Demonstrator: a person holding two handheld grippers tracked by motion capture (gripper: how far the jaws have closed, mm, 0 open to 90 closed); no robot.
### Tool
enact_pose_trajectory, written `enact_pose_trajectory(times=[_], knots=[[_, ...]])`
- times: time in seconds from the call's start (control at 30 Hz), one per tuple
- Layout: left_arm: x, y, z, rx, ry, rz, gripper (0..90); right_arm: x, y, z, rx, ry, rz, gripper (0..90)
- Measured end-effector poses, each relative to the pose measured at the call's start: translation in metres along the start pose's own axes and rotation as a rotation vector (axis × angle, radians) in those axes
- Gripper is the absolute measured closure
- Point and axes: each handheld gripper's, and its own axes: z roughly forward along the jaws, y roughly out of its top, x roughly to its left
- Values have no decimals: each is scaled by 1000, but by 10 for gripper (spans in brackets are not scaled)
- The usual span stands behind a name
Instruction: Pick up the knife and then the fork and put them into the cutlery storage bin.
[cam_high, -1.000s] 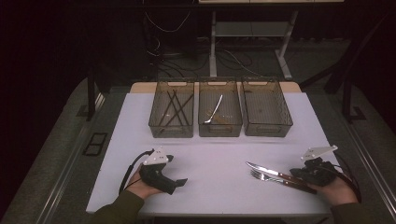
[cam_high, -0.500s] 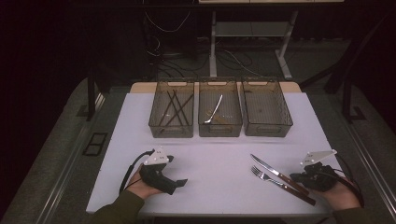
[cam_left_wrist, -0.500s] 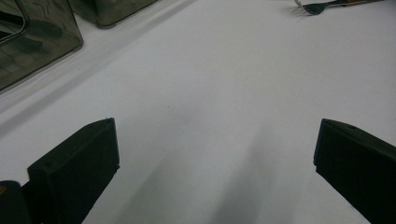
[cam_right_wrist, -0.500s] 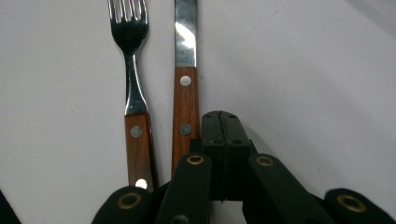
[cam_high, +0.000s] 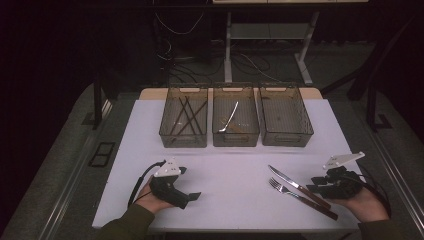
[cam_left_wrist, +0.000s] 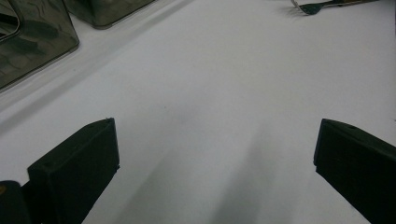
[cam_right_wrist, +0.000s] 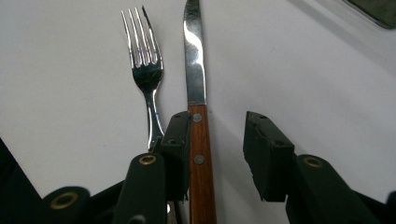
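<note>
The left tool (cam_high: 192, 196) rests low in the left hand (cam_high: 152, 197), its jaws spread wide apart. The right tool (cam_high: 312, 188), held in the right hand (cam_high: 362, 202), has just been opening its jaws; they seem parted, pressing on nothing.

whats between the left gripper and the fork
Bare white table: nothing lies between the left gripper and the fork, as the high view and left gripper view show.
</note>
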Motion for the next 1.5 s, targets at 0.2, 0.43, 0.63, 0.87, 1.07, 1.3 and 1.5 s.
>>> enact_pose_trajectory(times=[0.2,0.43,0.63,0.87,1.07,1.3,1.5], knots=[[0,0,0,-3,-1,-6,0,6,12,4,61,-25,-60,614],[0,0,1,-2,-1,-4,0,8,16,16,117,-11,-85,668],[0,0,1,-2,-2,-3,0,10,16,24,140,-5,-96,699],[0,0,1,-1,-2,-3,0,12,17,31,163,-12,-114,716],[0,0,1,-1,-2,-3,0,12,19,33,185,-8,-121,721],[0,0,1,2,-1,-6,0,15,32,37,301,-20,-153,724],[0,0,1,4,-2,-3,0,16,46,44,407,-20,-164,735]])
